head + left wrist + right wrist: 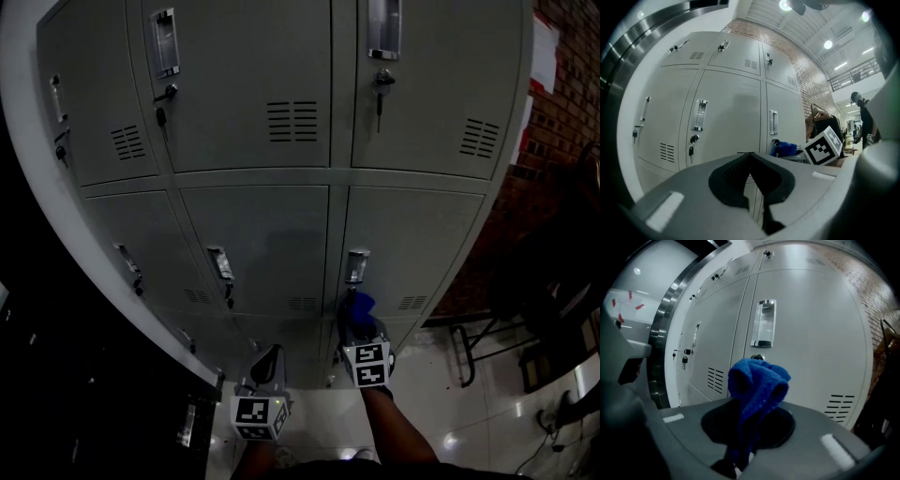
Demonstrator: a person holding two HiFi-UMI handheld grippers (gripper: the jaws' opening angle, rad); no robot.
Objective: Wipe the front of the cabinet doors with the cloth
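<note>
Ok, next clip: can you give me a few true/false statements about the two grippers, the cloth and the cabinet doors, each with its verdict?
1. The right gripper holds a blue cloth between its jaws. True.
2. The left gripper grips a second cloth. False: its jaws are closed tip to tip with nothing between them.
3. A key hangs from the lock of an upper door. True.
4. Several of the cabinet doors stand open. False: every door in view is closed.

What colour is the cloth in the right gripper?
Blue; the cloth shows best in the right gripper view.
</note>
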